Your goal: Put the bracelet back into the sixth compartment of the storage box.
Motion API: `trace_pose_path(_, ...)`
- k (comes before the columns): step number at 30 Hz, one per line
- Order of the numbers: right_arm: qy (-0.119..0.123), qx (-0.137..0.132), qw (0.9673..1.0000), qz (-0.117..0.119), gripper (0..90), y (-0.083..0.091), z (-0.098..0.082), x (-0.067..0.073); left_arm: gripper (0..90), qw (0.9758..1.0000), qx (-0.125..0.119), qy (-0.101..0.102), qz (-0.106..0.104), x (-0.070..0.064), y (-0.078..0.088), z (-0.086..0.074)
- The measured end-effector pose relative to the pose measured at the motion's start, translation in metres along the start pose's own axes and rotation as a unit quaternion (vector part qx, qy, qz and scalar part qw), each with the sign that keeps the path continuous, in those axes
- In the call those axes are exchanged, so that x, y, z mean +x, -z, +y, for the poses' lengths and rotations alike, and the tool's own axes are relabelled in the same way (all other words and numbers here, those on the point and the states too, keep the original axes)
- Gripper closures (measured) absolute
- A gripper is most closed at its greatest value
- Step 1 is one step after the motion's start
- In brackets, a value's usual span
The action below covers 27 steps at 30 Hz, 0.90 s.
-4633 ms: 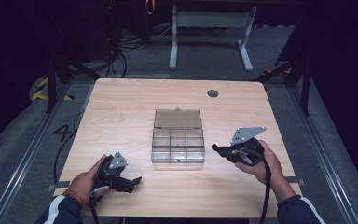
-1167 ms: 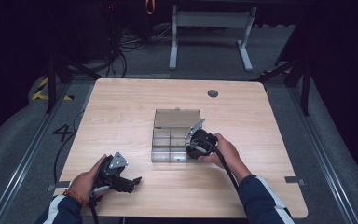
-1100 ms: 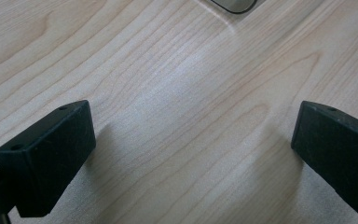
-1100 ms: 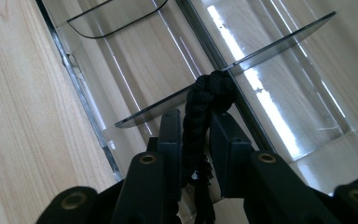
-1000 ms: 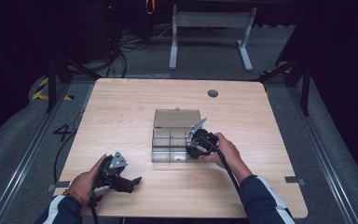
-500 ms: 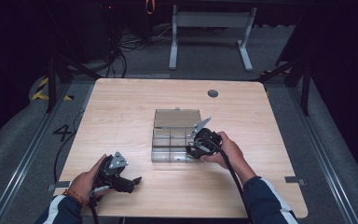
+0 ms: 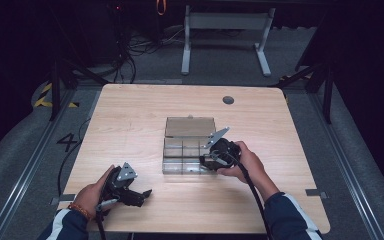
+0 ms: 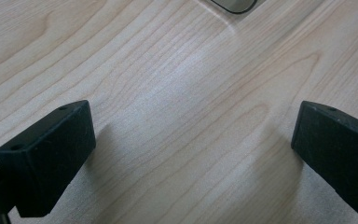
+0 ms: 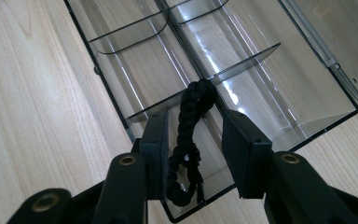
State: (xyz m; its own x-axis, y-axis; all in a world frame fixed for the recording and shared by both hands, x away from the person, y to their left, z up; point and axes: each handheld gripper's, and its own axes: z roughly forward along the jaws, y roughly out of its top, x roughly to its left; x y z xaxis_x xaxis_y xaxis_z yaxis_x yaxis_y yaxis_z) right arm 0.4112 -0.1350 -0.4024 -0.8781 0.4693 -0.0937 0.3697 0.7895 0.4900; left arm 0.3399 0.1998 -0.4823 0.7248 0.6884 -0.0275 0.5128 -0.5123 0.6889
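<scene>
A clear compartment box (image 7: pixel 180 169) lies mid-table with its lid (image 7: pixel 190 126) folded back. My right gripper (image 7: pixel 206 161) reaches into the box's front right corner. In the right gripper view a black braided cord bracelet (image 9: pixel 192 109) leans over a divider of the box (image 9: pixel 270 88), between the right gripper's (image 9: pixel 195 122) jaws. Those jaws have just been opening; a gap shows on the bracelet's right side and the pads do not press it. My left gripper (image 7: pixel 141 195) rests on the table at the front left, open with bare wood between its jaws (image 8: pixel 193 154).
The wooden table (image 7: pixel 130 125) has a round cable hole (image 7: pixel 228 100) at the back right. A cable (image 7: pixel 252 192) trails from the right gripper along the forearm. A metal desk frame (image 7: pixel 225 30) and floor cables lie beyond the far edge.
Since the oldest frame my right hand has come from the table's right side to the box. Over the last second it only shifted slightly. The left hand has stayed put.
</scene>
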Motion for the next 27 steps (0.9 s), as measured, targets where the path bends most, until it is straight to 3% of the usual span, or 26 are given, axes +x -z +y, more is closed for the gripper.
trace_pose_path(18, 0.003, -0.004, 0.9997, -0.024, 58.1, 0.024, -0.014, 0.003, 0.0, 1.0000, 0.000, 0.000, 0.000, 0.000, 0.000, 0.000)
trace_pose_path(27, -0.002, 0.000, 0.9996, -0.029, 53.3, 0.036, -0.030, -0.001, 0.0, 1.0000, 0.000, 0.000, 0.000, 0.000, 0.000, 0.000)
